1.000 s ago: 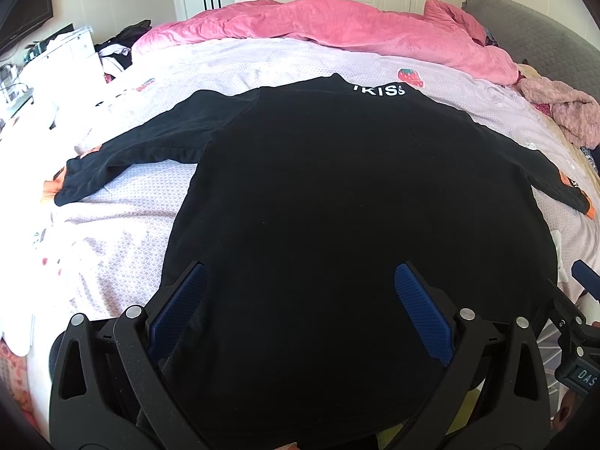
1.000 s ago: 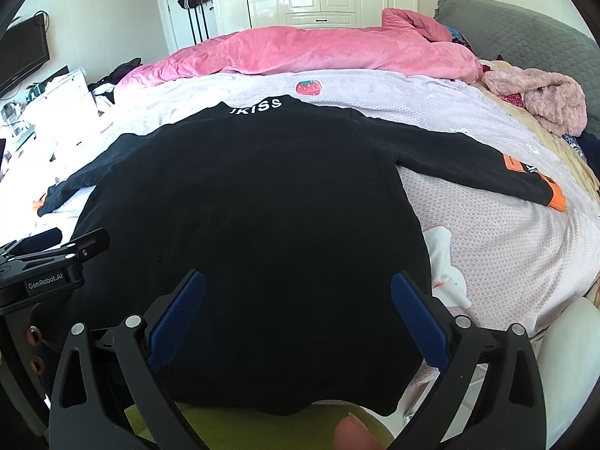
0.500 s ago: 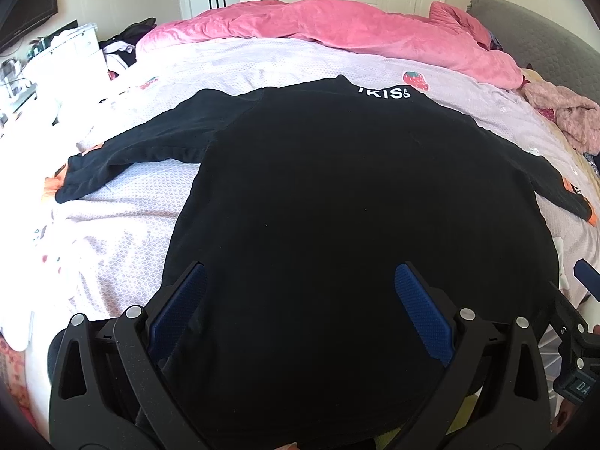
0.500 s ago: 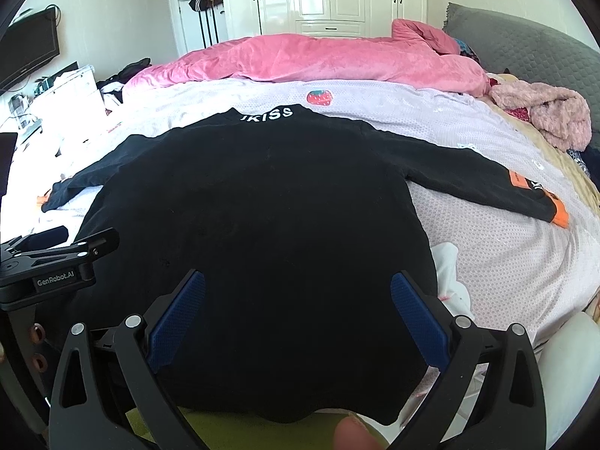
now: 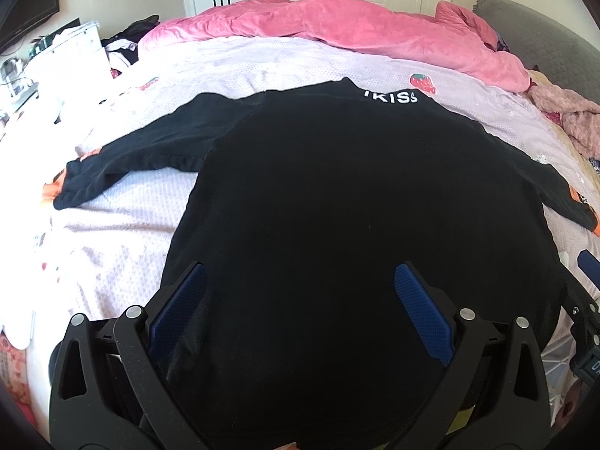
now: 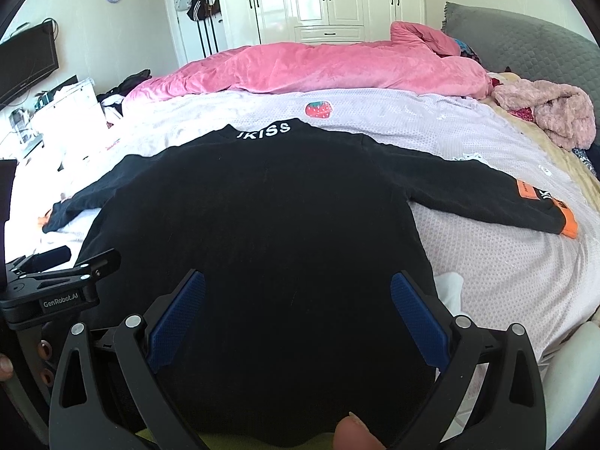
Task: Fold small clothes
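Nearest, the left claw (image 5: pixel 300 300) hangs with its fingers spread wide over the lower part of a black top (image 5: pixel 356 206), nothing between the ribbed blue pads (image 5: pixel 422 315). The right claw (image 6: pixel 298 303) is likewise spread and empty, low above the hem (image 6: pixel 285 438), where a fingertip (image 6: pixel 352 433) shows at the bottom edge. Whether either claw touches the cloth, I cannot tell. In the right view the left claw's black body sits just left of the top; in the left view a part of the right claw peeks in at the right edge.

The top lies flat on the bed (image 6: pixel 487 247), hem toward the cameras, collar away. Its cloth is matte, soft and smooth across the body, with few wrinkles. Both sleeves are spread outward: the left sleeve (image 5: pixel 123 165) lies slightly rumpled, with orange at its cuff, and the right sleeve (image 6: pixel 487 195) runs straighter to an orange cuff (image 6: pixel 568 225) with an orange patch (image 6: pixel 527 189) before it. White letters (image 6: pixel 268 129) cross the back of the collar.

Under it the sheet is pale lilac with a fine dotted weave, and a red strawberry print (image 6: pixel 318 109) sits just beyond the collar. Farther off, a plush pink duvet (image 6: pixel 318 67) is bunched across the bed, a fuzzy pink garment (image 6: pixel 551 108) lies heaped to the right, and a grey quilted headboard (image 6: pixel 525 52) rises behind it. White wardrobes (image 6: pixel 318 0) line the far wall.
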Tool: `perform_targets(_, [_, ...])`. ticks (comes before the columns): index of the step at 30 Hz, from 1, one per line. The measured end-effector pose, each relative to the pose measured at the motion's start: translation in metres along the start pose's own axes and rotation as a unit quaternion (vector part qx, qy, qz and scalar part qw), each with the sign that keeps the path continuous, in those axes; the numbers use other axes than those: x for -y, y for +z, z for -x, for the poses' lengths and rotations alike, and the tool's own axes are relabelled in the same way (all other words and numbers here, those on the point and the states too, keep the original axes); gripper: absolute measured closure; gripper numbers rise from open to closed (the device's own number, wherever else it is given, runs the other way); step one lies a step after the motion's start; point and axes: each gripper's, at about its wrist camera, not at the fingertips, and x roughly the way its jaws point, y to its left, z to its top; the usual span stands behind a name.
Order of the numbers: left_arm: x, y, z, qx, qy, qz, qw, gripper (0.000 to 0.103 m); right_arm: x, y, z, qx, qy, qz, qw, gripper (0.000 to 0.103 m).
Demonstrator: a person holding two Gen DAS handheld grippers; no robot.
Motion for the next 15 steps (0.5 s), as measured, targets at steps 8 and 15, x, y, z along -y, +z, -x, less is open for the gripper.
perform_targets(8, [0.01, 0.027, -0.004, 0.01, 0.0, 0.0, 0.9999, 0.009, 0.016, 0.021, -0.01, 0.007, -0.005, -0.018, 1.0, 0.004])
perform_targets(15, [0.022, 0.05, -0.014, 0.01, -0.007, -0.009, 0.9999, 0.009, 0.036, 0.036, -0.021, 0.004, -0.011, -0.041, 0.999, 0.004])
